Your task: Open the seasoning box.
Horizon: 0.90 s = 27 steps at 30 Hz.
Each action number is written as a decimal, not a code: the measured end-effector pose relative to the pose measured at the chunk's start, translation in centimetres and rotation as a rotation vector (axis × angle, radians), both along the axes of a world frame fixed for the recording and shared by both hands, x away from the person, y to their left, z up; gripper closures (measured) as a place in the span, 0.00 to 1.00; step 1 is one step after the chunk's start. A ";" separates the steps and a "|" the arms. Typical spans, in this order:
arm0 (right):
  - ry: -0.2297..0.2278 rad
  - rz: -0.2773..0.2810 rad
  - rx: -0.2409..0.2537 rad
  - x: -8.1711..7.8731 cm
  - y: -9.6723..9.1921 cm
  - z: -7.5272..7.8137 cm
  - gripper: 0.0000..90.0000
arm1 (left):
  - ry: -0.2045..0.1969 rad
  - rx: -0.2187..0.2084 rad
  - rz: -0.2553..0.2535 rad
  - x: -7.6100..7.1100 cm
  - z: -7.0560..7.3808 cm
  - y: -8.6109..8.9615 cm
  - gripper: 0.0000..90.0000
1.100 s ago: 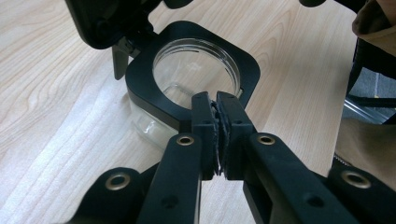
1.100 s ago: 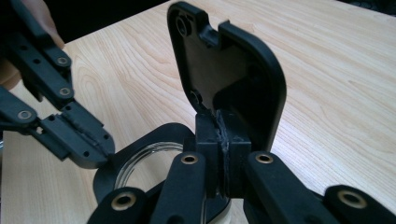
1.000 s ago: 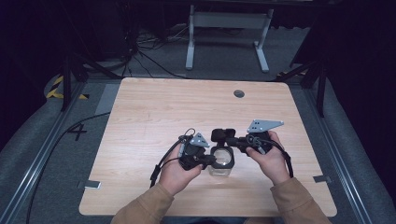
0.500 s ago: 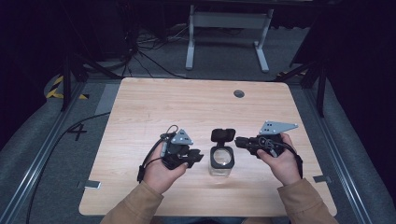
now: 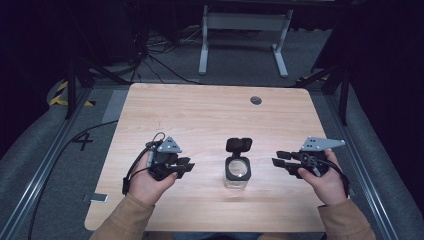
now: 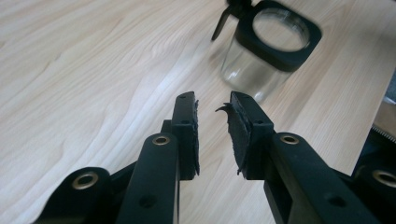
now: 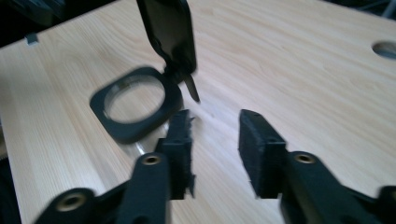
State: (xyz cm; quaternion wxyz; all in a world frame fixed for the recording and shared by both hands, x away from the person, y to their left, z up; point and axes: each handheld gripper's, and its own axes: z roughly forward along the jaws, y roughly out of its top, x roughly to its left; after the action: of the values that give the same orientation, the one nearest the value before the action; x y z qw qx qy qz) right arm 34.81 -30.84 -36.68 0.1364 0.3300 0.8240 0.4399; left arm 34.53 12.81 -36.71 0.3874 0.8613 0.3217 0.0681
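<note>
A clear glass jar with a black square collar stands near the table's front middle, its black hinged lid flipped up and open. In the left gripper view the jar is ahead and to the right; in the right gripper view the jar's collar lies left of the jaws with the lid standing up. My left gripper rests left of the jar, open and empty. My right gripper is on the jar's right, open and empty. Neither touches the jar.
The light wooden table has a round cable hole at the back right. A grey label sits at the front left edge. A metal stand and cables are on the floor behind.
Both hands have drawn apart from the jar, left gripper to the left and right gripper to the right. The jar stays put with its lid up.
</note>
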 end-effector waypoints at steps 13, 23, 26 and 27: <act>0.121 -0.157 -0.148 -0.5 -5.5 -4.1 0.41 | 0.163 0.121 0.134 1.1 -4.6 5.3 0.73; 0.146 -0.201 -0.195 0.2 -8.1 -8.0 0.35 | 0.133 0.115 0.144 1.9 -8.0 6.8 0.65; 0.134 -0.184 -0.204 0.3 -7.7 -8.5 0.34 | 0.112 0.106 0.132 2.0 -8.2 6.8 0.63; 0.126 -0.182 -0.207 0.3 -7.6 -8.6 0.34 | 0.110 0.106 0.134 2.0 -8.3 6.8 0.62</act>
State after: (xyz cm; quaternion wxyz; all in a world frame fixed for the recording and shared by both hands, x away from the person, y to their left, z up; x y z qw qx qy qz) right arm 35.12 -38.45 -45.25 0.1572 0.4144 0.8385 0.3168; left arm 36.54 19.62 -44.98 0.3176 0.8596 0.3952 0.0634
